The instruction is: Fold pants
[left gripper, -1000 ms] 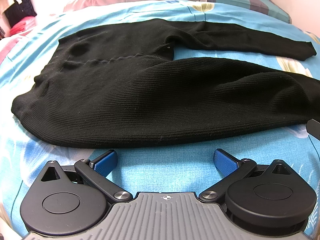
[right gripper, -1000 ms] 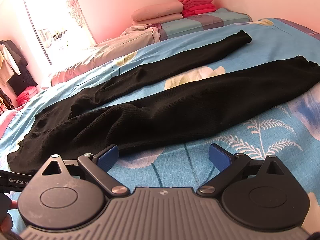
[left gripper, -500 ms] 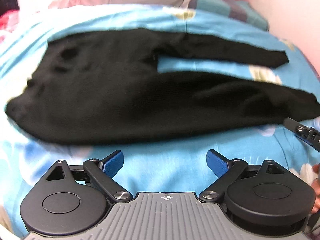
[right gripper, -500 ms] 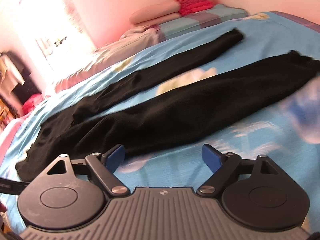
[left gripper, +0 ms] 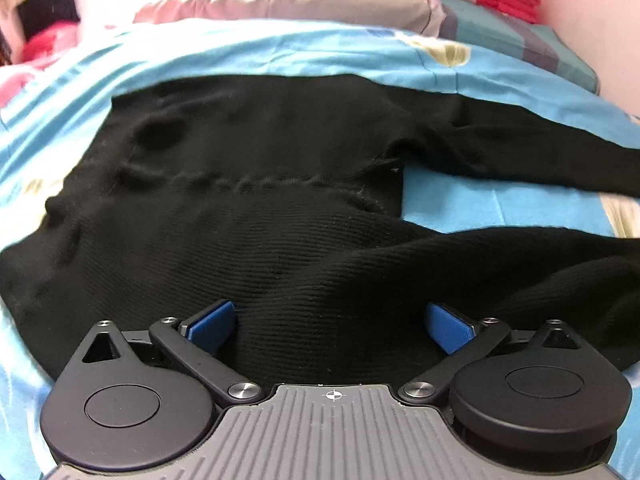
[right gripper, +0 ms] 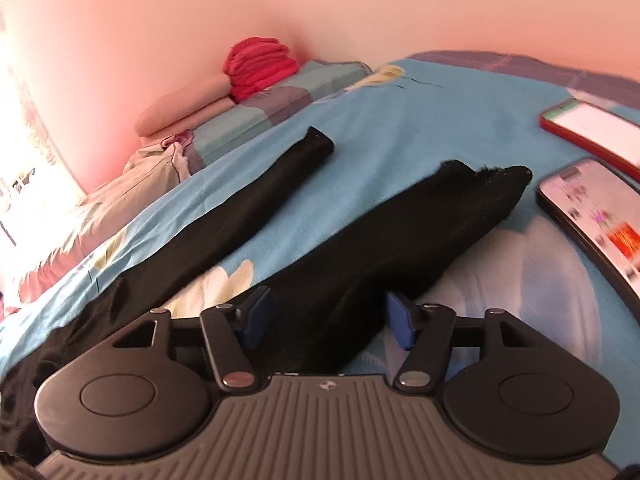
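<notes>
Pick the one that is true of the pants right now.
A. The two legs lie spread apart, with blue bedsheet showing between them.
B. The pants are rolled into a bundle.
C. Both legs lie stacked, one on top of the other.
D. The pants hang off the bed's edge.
A: the black pants lie flat on the bedsheet, and a wedge of blue sheet shows between the far leg and the near leg.

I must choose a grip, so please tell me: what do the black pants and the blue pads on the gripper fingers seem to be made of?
The black pants look like soft, matte ribbed knit: fine parallel ridges show, and one cuff edge is frayed. The blue pads on the left gripper look like matte rubber or plastic with a fine surface texture; which one I cannot tell.
</notes>
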